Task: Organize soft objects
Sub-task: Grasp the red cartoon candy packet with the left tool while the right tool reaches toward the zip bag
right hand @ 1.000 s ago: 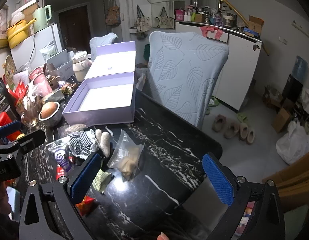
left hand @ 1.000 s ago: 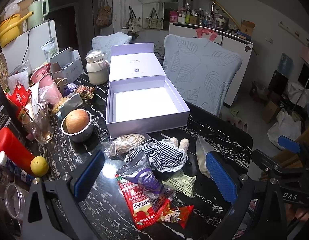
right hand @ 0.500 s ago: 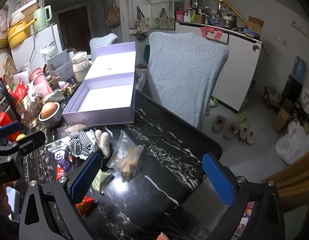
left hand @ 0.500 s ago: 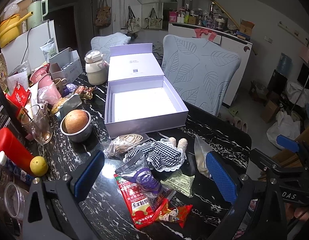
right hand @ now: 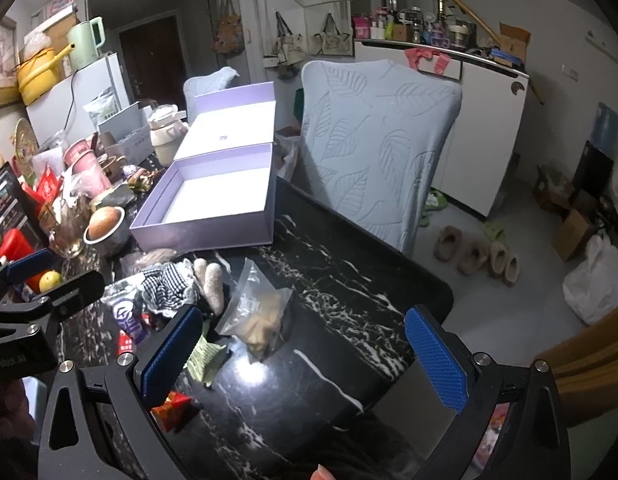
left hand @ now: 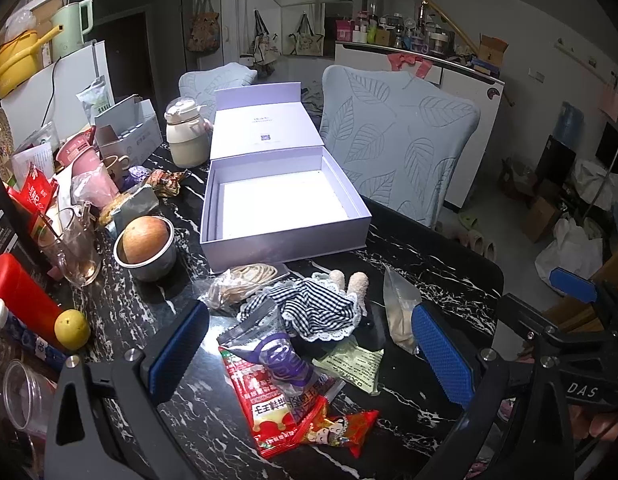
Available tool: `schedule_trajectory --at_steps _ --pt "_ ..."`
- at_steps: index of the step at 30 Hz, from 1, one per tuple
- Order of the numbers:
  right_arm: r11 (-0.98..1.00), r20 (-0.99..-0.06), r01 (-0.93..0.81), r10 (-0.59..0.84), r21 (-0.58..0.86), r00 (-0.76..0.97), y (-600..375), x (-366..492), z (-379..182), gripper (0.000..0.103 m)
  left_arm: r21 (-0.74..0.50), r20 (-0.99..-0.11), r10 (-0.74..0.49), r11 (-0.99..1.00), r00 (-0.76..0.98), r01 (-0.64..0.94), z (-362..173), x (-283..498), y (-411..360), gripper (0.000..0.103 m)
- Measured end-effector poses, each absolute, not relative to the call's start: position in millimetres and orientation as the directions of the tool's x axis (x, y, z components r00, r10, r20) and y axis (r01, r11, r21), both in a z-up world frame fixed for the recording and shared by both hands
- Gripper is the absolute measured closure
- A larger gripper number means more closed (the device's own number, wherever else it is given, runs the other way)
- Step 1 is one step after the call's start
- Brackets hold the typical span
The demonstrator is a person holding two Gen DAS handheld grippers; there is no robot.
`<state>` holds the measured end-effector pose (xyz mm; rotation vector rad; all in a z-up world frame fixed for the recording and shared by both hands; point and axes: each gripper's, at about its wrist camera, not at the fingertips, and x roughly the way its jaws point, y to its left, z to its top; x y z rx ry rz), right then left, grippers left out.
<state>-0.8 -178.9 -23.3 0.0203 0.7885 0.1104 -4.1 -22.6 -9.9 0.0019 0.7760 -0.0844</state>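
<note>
A black marble table (left hand: 441, 276) carries a clutter. An open lilac box (left hand: 283, 236) sits near its far edge beside a steel bowl (left hand: 149, 254). Nearer lie a checked doll (left hand: 317, 306), snack packets (left hand: 277, 396), a clear bag (right hand: 257, 312) and a lemon (left hand: 71, 329).

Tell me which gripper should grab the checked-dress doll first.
Left. The left gripper is open with the doll lying between its fingers' line of sight; the right gripper faces the clear bag and bare tabletop instead.
</note>
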Motion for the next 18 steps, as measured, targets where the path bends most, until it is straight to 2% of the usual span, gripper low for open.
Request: schedule_trajectory --at_steps 8,18 --pt "0.993 -0.697 -0.108 0.116 0.056 0.708 -184.3 -0.8 -25.2 0.000 -0.039 -0.704 -0.096 0.995 0.704 0.097 -17.6 -10.1 -31.6 0.000" --pt "0.983 -0.716 -0.164 0.172 0.081 0.677 -187.0 -3.2 -41.2 0.000 -0.109 -0.723 -0.138 0.990 0.677 0.086 -38.7 -26.4 -23.0 0.000"
